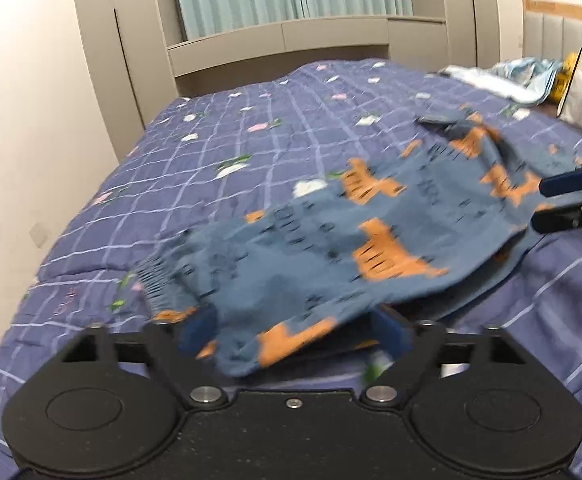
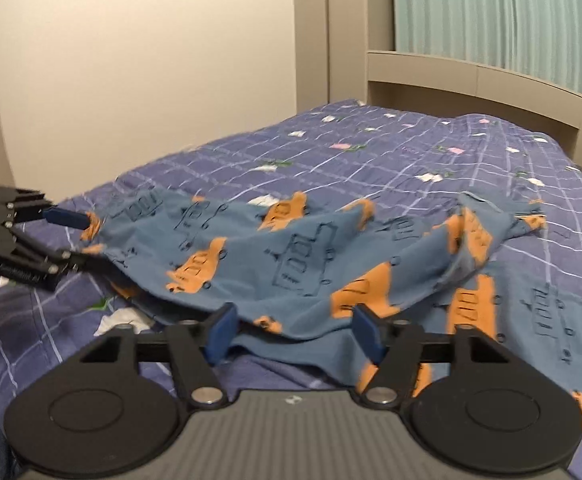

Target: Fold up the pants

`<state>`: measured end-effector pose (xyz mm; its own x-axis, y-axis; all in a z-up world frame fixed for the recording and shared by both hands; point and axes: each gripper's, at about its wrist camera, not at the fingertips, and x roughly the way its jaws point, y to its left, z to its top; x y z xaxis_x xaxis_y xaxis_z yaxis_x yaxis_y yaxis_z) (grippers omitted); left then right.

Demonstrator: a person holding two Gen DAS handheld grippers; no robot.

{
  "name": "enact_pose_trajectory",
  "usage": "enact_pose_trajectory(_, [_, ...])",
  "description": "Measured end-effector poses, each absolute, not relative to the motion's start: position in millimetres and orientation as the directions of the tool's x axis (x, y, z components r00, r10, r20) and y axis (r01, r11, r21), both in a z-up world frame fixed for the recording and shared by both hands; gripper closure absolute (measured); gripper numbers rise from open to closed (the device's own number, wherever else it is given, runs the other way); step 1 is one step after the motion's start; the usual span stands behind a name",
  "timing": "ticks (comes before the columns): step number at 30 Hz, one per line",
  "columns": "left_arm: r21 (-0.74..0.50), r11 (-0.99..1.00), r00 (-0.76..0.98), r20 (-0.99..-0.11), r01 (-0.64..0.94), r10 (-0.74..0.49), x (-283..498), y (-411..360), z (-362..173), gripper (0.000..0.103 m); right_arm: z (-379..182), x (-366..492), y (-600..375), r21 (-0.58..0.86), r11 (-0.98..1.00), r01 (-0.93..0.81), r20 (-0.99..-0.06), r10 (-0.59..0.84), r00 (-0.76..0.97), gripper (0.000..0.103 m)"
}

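Soft blue pants [image 2: 311, 264], orange print, rumpled on quilted checked bedspread [image 2: 371, 152]; left gripper [image 1: 295, 336], right gripper [image 2: 295, 330] fingers spread, unpinched.

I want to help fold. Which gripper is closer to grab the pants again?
Probably the left gripper: the blue cotton pants with orange trucks drape between its open fingers. The right gripper is open too, with the hem just beyond its tips.

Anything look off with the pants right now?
Yes. The pants lie rumpled on the bedspread, one part bunched into a raised ridge at right, not flat. Both grippers are open.
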<state>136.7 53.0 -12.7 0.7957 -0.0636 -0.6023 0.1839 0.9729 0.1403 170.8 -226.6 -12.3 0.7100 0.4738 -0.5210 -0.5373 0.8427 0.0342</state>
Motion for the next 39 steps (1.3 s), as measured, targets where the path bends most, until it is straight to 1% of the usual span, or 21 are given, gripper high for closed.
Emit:
enact_pose_trajectory(1, [0.124, 0.974, 0.797, -0.598, 0.191, -0.080, 137, 47, -10, 0.007, -10, 170, -232, 0.037, 0.851, -0.524, -0.517, 0.465, 0.718, 0.013])
enact_pose_trajectory(2, [0.110, 0.974, 0.800, -0.592, 0.199, -0.097, 138, 39, -8, 0.001, -7, 170, -241, 0.037, 0.863, -0.504, -0.511, 0.450, 0.732, 0.004])
enact_pose_trajectory(4, [0.090, 0.973, 0.805, -0.580, 0.214, -0.123, 142, 22, -5, 0.001, -3, 169, -257, 0.035, 0.881, -0.471, -0.497, 0.424, 0.757, 0.000])
enact_pose_trajectory(9, [0.026, 0.956, 0.786, -0.576, 0.293, -0.226, 163, -29, -4, 0.001, 3, 171, -305, 0.044, 0.929, -0.368, -0.486, 0.341, 0.804, 0.000])
enact_pose_trajectory(14, [-0.023, 0.929, 0.770, -0.552, 0.370, -0.320, 190, -89, -5, 0.001, 4, 191, -346, 0.052, 0.957, -0.286, -0.500, 0.273, 0.822, 0.000])
enact_pose_trajectory(20, [-0.018, 0.891, 0.747, -0.537, 0.454, -0.392, 222, -146, -9, 0.001, 14, 225, -386, 0.002, 0.958, -0.285, -0.520, 0.245, 0.819, 0.000])
enact_pose_trajectory(25, [-0.001, 0.854, 0.726, -0.526, 0.521, -0.444, 239, -172, -13, 0.001, 22, 264, -402, -0.028, 0.938, -0.346, -0.563, 0.271, 0.781, 0.000])
enact_pose_trajectory(27, [-0.002, 0.840, 0.716, -0.522, 0.543, -0.464, 244, -177, -16, 0.011, 25, 284, -401, -0.021, 0.916, -0.401, -0.577, 0.316, 0.753, 0.000])
enact_pose_trajectory(29, [-0.020, 0.837, 0.699, -0.539, 0.547, -0.470, 252, -177, -20, 0.025, 29, 301, -395, -0.006, 0.893, -0.450, -0.591, 0.360, 0.722, 0.001])
enact_pose_trajectory(30, [-0.041, 0.839, 0.689, -0.549, 0.542, -0.472, 257, -176, -22, 0.029, 32, 308, -391, -0.002, 0.887, -0.462, -0.593, 0.371, 0.715, 0.001])
enact_pose_trajectory(31, [-0.060, 0.842, 0.682, -0.556, 0.537, -0.475, 260, -174, -24, 0.039, 34, 316, -387, 0.001, 0.882, -0.471, -0.594, 0.380, 0.709, 0.005])
enact_pose_trajectory(32, [-0.079, 0.844, 0.674, -0.565, 0.531, -0.477, 264, -173, -25, 0.053, 36, 325, -381, 0.006, 0.875, -0.485, -0.599, 0.391, 0.699, 0.012])
enact_pose_trajectory(34, [-0.102, 0.844, 0.659, -0.578, 0.527, -0.481, 269, -172, -28, 0.066, 40, 342, -367, 0.002, 0.861, -0.509, -0.607, 0.405, 0.683, 0.018])
enact_pose_trajectory(36, [-0.111, 0.843, 0.653, -0.583, 0.526, -0.484, 271, -172, -30, 0.071, 42, 361, -347, -0.016, 0.851, -0.525, -0.621, 0.403, 0.672, 0.021])
enact_pose_trajectory(38, [-0.116, 0.846, 0.647, -0.594, 0.520, -0.479, 273, -174, -31, 0.092, 42, 380, -327, -0.019, 0.849, -0.527, -0.645, 0.392, 0.656, 0.023])
enact_pose_trajectory(39, [-0.119, 0.850, 0.645, -0.599, 0.513, -0.473, 274, -174, -31, 0.093, 42, 387, -318, -0.025, 0.846, -0.533, -0.648, 0.392, 0.653, 0.024])
